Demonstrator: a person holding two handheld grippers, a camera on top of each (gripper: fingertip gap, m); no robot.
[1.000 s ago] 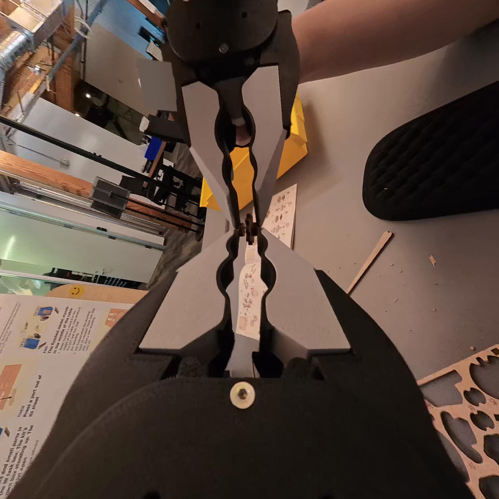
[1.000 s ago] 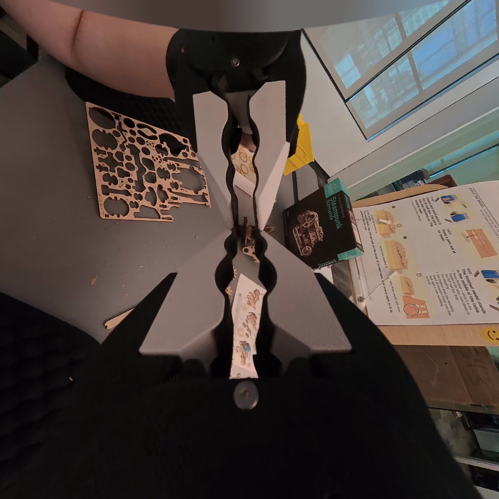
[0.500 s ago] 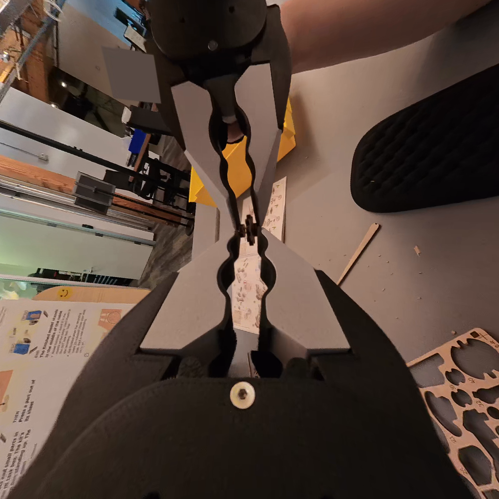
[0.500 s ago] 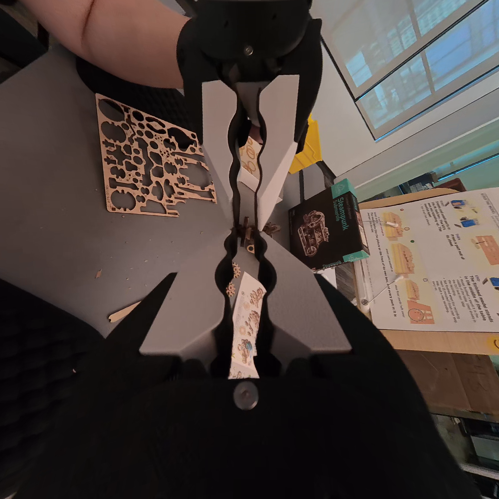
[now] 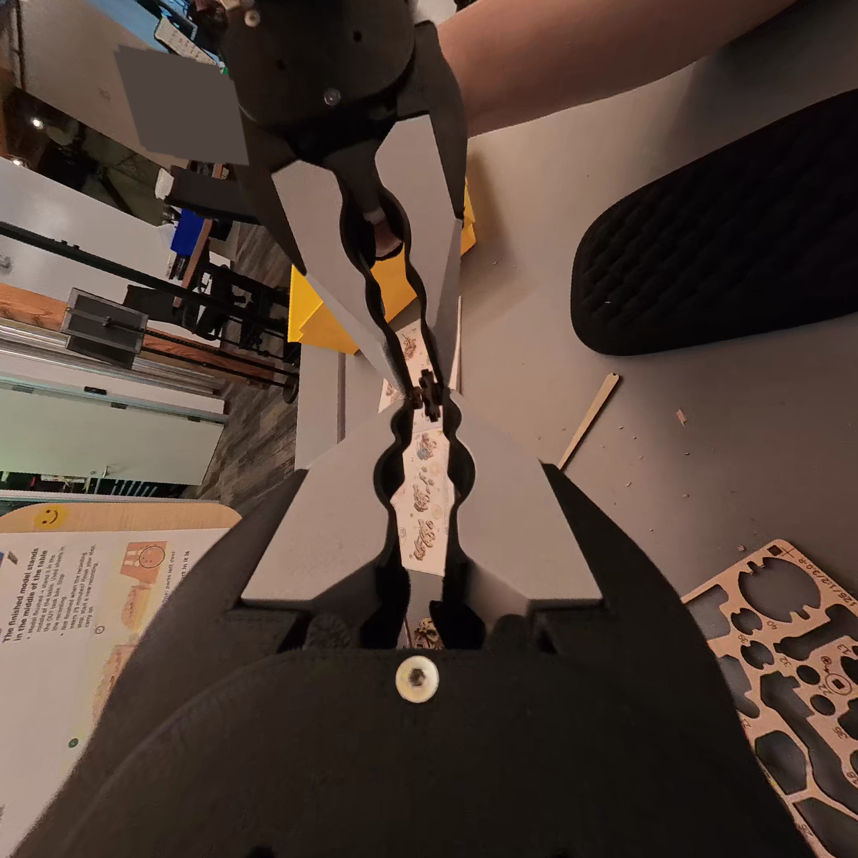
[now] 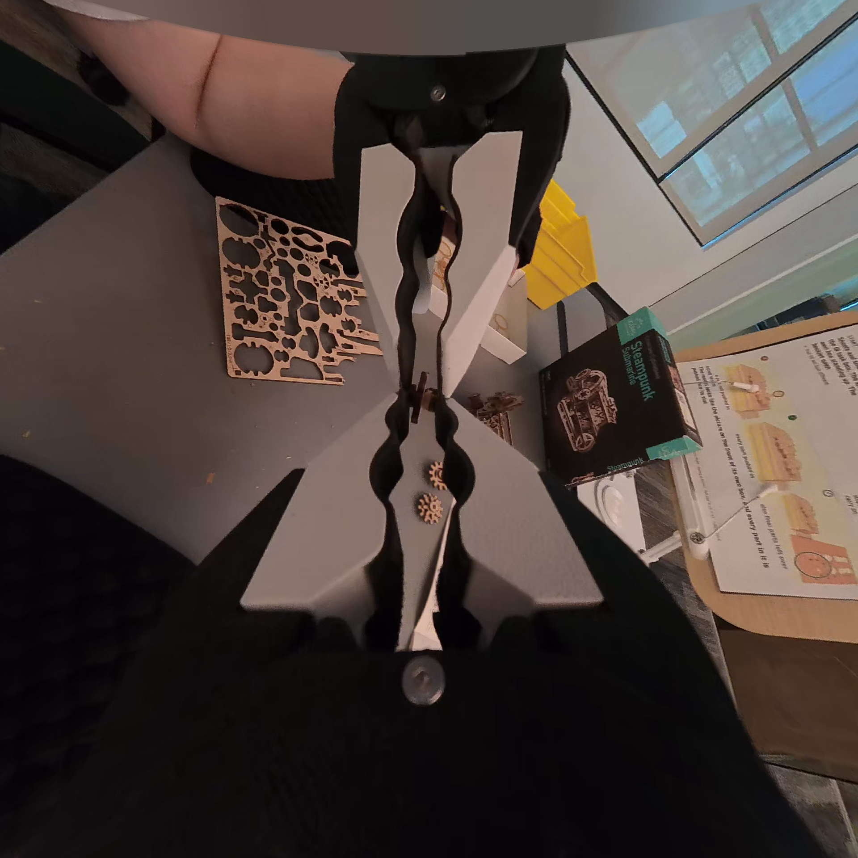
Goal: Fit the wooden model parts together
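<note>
The grey desk (image 6: 116, 418) has open room on its left half, beyond the punched-out plywood sheet (image 6: 288, 302); on the right it is crowded by the dark kit box (image 6: 613, 399), a yellow bin (image 6: 562, 250) farther off, and a part-built wooden assembly (image 6: 497, 413) just left of the box. The black mat (image 5: 724, 232) sits well apart from the work.

Above the desk the 2 tools meet tip to tip. The left gripper (image 5: 423, 405) is clenched on a small toothed gear piece (image 5: 429, 390), and the right gripper (image 6: 418, 404) is clenched on its own small wooden part (image 6: 420, 399); the 2 parts touch or nearly touch, and which holds the peg I cannot tell.

Judged from this, the step is pressing 1 piece into the other. The next move calls for squaring them and a short, straight push; any tilt could snap the thin wood. 2 loose gears (image 6: 432, 492) and the instruction leaflet (image 5: 425, 501) lie directly below.
</note>
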